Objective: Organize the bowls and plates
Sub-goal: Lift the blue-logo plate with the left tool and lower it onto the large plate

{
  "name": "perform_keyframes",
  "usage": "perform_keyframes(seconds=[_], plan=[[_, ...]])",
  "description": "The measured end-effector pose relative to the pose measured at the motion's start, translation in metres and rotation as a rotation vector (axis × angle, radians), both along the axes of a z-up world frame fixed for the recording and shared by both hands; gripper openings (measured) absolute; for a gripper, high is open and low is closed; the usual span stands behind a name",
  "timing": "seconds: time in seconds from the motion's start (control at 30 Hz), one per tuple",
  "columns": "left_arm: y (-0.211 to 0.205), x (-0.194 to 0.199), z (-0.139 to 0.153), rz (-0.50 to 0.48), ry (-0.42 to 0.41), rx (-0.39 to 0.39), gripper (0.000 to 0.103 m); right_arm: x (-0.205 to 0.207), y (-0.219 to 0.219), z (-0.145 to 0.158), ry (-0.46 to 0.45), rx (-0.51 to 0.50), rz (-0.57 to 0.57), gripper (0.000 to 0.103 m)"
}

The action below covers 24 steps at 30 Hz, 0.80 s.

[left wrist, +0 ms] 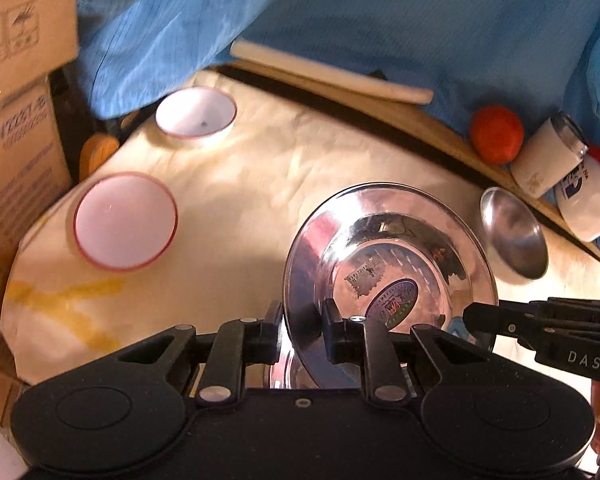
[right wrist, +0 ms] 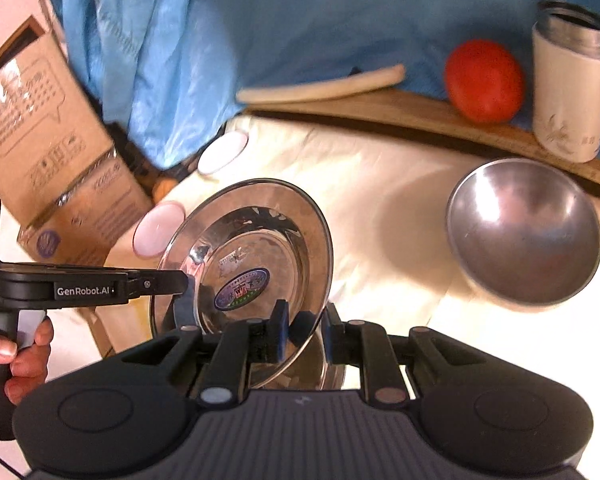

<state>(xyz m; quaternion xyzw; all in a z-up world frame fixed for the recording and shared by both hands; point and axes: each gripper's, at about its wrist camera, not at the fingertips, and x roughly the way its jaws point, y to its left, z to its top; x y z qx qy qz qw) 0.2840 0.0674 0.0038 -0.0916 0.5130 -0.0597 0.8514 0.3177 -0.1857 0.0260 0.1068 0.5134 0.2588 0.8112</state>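
Presently both grippers pinch one steel plate's [left wrist: 388,264] rim: left gripper [left wrist: 302,320], right gripper [right wrist: 306,324], lifted tilted over another plate [right wrist: 320,368]. Next, I judge, lower it to stack; steel bowl [right wrist: 524,232] and pink bowls [left wrist: 126,220] wait beyond.

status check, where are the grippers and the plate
Left gripper and right gripper both clamped on steel plate rim, plate tilted above table. Steel bowl beside, clear.
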Motion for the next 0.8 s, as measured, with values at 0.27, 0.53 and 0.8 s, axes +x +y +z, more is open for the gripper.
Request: perform_keyframes(seconds=[0.27,0.53,0.8], plan=[[0.002,-0.012,-0.011,0.001,0.061,0.005,0.022,-0.004,0.004,-0.009,0.064,-0.013,0.046,0.020],[-0.001,-0.015,-0.021,-0.024,0.106,0.046,0.023,-0.009,0.009,-0.021,0.126,-0.035,0.079,0.021],[-0.006,-0.017,-0.029,-0.056,0.145,0.094,0.025,-0.011,0.018,-0.027,0.171,-0.074,0.103,0.022]])
